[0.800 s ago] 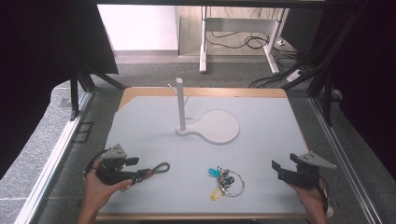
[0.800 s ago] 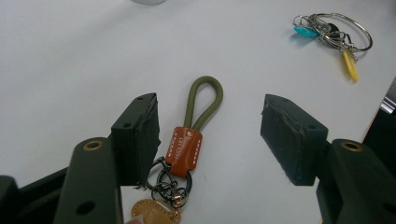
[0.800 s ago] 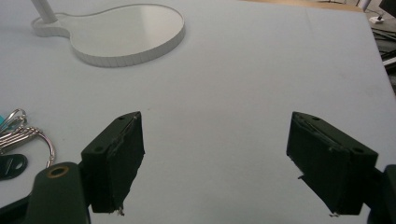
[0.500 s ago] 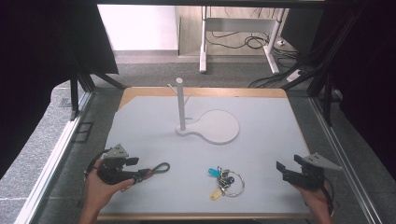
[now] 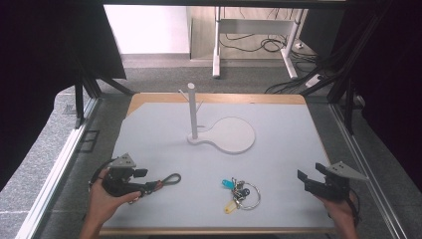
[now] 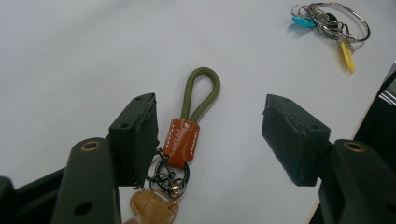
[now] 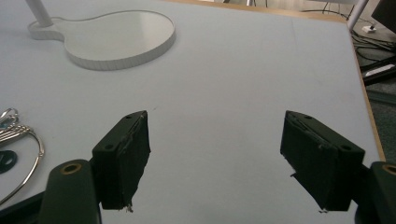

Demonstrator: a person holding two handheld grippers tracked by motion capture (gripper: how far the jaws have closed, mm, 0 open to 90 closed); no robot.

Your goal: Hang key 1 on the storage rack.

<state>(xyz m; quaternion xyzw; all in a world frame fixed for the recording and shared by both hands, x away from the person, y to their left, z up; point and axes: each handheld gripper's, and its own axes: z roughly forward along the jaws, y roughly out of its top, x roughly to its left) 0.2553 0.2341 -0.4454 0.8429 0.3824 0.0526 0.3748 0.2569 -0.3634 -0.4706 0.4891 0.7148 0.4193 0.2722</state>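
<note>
- Left tongs (image 6: 208,135) open wide over the pale surface (image 5: 278,149), gripping nothing.
- Between them, nearer one jaw: green strap (image 6: 198,95), flat on the surface, unpressed.
- Right tongs (image 7: 215,154) open, empty, well apart from the key ring (image 5: 244,191).

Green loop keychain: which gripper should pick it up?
Left. The left gripper already has the green loop keychain lying between its open jaws; the right gripper sits far off, open over bare table.

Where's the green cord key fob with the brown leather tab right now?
In the high view the green cord key fob lies near the table's front left, between the open left gripper jaws; the metal key ring with keys is to its right.
</note>
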